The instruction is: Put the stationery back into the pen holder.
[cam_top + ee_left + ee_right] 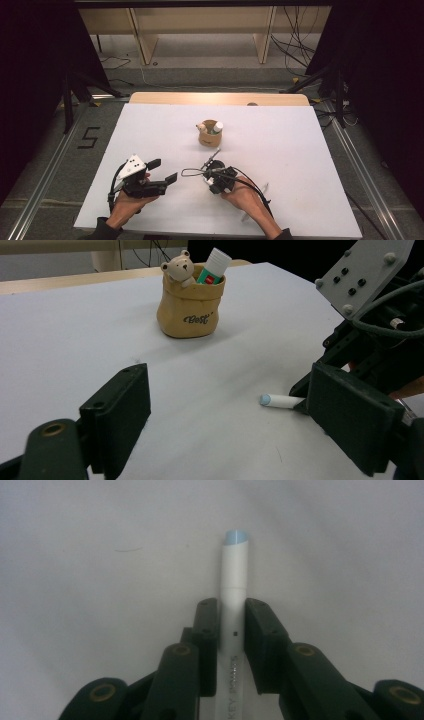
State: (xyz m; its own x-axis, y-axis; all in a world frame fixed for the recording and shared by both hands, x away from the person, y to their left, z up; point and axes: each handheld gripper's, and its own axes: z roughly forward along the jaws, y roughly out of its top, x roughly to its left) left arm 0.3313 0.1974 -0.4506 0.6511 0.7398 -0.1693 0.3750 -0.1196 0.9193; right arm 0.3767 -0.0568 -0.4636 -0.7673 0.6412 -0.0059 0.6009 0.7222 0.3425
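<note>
One bear pot (190,305), one glue stick (214,266), one white pen (234,575), two claws.

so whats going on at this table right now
A person holds a gripper in each hand. The right gripper is shut on a white pen with a light blue tip, low over the white table. The left gripper is open and holds nothing. Farther back, a bear-shaped holder already contains a white tube.

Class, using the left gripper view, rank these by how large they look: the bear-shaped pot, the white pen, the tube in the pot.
1. Bear-shaped pot
2. Tube and white pen: both partly hidden, too close to rank.
</note>
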